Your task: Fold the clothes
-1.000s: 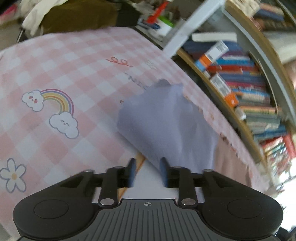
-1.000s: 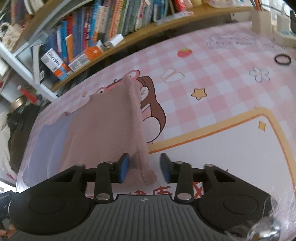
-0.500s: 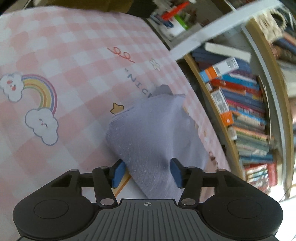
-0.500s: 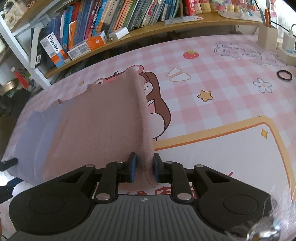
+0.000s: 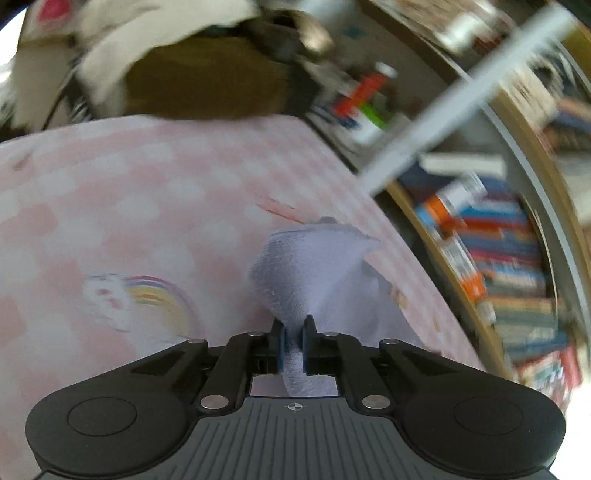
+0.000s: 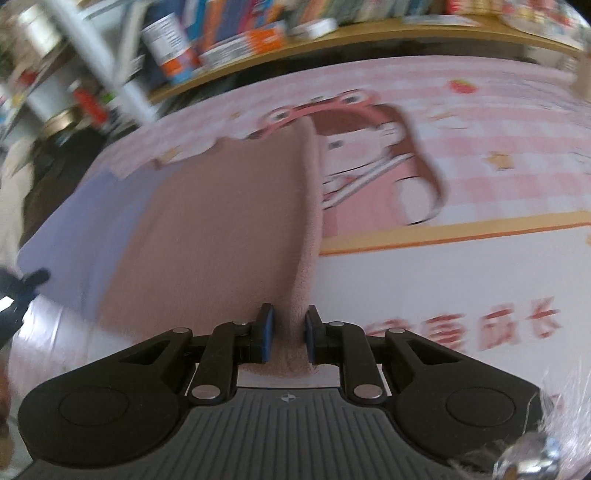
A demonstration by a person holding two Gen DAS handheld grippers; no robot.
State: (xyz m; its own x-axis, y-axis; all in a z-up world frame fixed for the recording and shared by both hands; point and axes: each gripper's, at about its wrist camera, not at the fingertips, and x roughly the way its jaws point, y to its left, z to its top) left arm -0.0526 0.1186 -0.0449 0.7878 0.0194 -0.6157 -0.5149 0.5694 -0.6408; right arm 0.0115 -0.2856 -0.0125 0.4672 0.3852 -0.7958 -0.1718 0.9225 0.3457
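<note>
A two-tone cloth lies on the pink checked table mat (image 5: 129, 221). Its lilac end (image 5: 317, 273) is lifted and pinched in my left gripper (image 5: 292, 338), which is shut on it. Its dusty pink end (image 6: 229, 236) is lifted and pinched in my right gripper (image 6: 288, 332), which is shut on its near edge. The lilac part also shows at the left of the right wrist view (image 6: 85, 221). Both views are blurred by motion.
A wooden bookshelf with many books (image 5: 498, 258) runs along the table's far side (image 6: 258, 33). A brown and white pile of fabric (image 5: 184, 74) lies beyond the table's end. The mat carries a cartoon girl print (image 6: 369, 147) and a rainbow print (image 5: 147, 295).
Both grippers have closed on the cloth's near corners: the left went from wide open to shut on the lilac end. Both have lifted the cloth, and the views are swinging.
</note>
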